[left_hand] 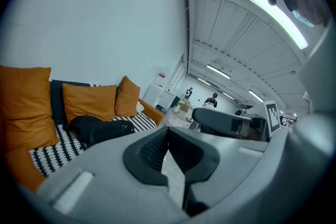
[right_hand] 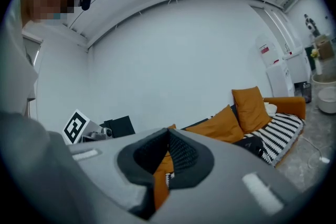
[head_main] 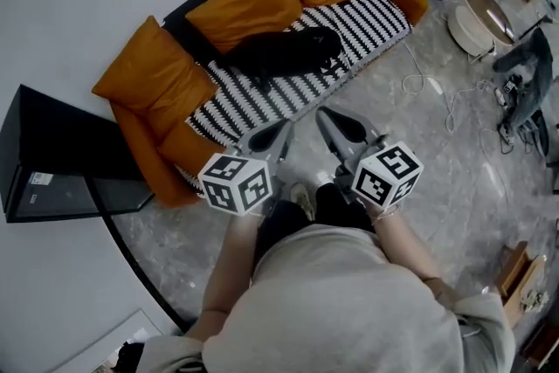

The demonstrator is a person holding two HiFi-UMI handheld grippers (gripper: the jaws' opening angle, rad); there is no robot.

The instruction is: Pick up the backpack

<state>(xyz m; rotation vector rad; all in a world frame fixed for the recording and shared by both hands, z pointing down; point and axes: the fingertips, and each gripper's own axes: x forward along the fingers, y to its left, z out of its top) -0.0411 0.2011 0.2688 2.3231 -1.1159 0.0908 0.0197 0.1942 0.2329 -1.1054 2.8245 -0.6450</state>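
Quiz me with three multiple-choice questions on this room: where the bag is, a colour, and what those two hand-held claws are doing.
1. Where does the backpack lie?
A. on the floor
B. on the striped seat of the sofa
C. on a shelf

2. What colour are the cushions?
A. green
B. blue
C. orange

3. How do the jaws of the left gripper and the right gripper stand?
A. shut, with nothing between them
B. wide open
C. clamped on a strap

Answers:
1 B: the backpack rests on the striped cover, in front of the cushions.
2 C: they look orange in every view.
3 A: each gripper's own view shows its tips meeting, and they are empty.
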